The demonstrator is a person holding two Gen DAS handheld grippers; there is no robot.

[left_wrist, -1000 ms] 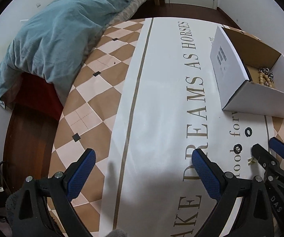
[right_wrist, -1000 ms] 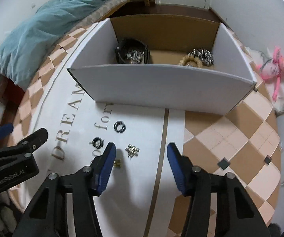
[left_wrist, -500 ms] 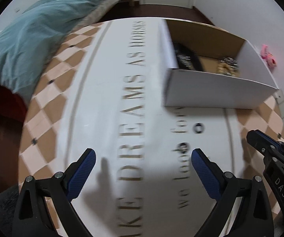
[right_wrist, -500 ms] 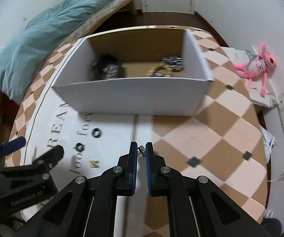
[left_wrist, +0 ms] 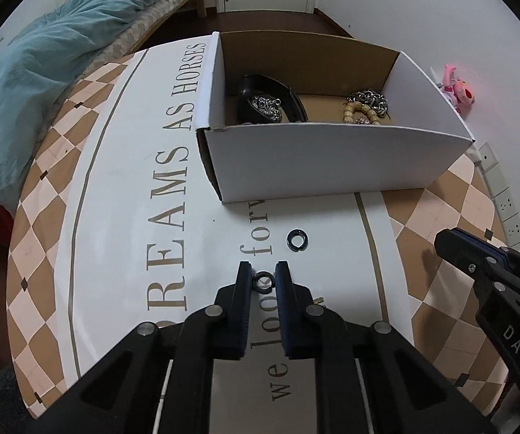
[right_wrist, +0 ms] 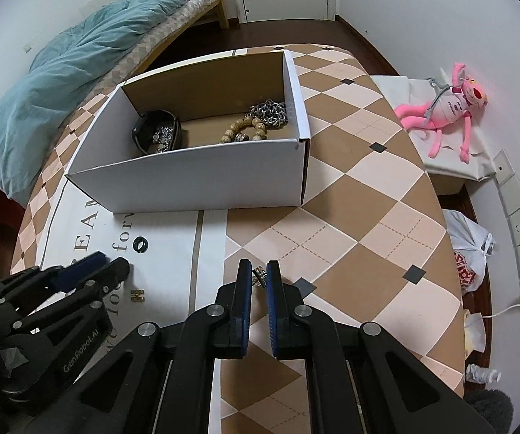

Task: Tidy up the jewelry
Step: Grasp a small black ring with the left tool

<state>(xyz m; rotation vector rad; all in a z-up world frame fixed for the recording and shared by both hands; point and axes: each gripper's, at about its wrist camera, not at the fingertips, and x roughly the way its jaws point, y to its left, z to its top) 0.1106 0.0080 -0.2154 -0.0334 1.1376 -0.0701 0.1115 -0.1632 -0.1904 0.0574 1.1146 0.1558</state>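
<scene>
Both jaws now pinched on small pieces, box waiting ahead.

Left wrist view: my left gripper (left_wrist: 263,282), wide open a second ago, has closed on a dark ring (left_wrist: 263,282) on the tablecloth (left_wrist: 122,195) lettered "DREAMS AS HORSES"; a second dark ring (left_wrist: 297,240) lies loose between it and the white box (left_wrist: 332,162). Right wrist view: my right gripper (right_wrist: 259,277), also wide earlier, grips a small silver piece (right_wrist: 259,275); a gold clasp (right_wrist: 137,294) remains beside the "GenRobot.AI" left tool. I judge both pieces ready for carrying into the box.
</scene>
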